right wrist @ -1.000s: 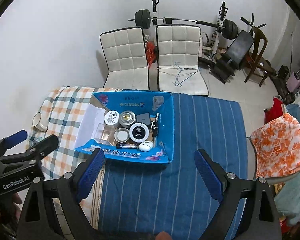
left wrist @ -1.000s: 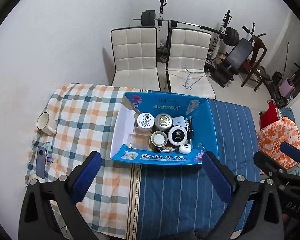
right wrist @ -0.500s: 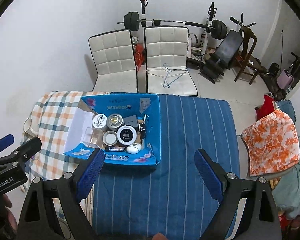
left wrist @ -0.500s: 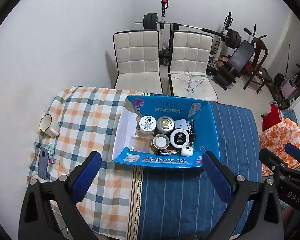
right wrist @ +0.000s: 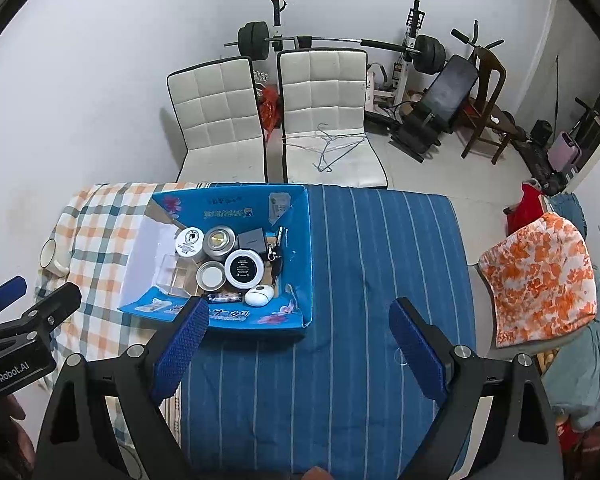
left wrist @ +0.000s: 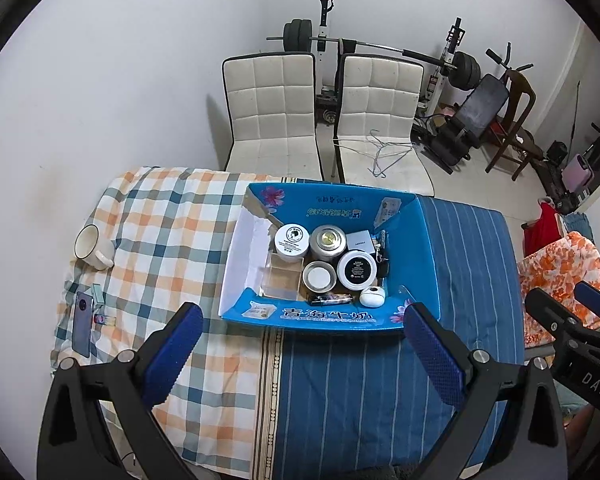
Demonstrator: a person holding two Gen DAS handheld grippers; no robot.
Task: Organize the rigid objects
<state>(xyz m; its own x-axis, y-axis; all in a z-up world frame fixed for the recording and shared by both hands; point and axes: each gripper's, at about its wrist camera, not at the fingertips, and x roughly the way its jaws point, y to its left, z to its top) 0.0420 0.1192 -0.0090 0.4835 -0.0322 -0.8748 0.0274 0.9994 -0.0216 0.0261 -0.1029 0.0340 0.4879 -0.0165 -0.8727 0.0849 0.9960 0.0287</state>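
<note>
Both the left gripper (left wrist: 302,354) and right gripper (right wrist: 298,346) hung wide apart, holding nothing, over the striped blue cloth (left wrist: 364,384). Further out, the blue box (left wrist: 328,316) held the jars (left wrist: 357,270). White chairs (left wrist: 274,116) sat behind. Compared to a second earlier, both cameras had pulled back.

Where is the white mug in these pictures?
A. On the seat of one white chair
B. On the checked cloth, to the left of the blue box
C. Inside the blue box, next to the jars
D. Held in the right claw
B. The white mug lies on the checked cloth, well to the left of the blue box, and both claws are open and empty.
</note>
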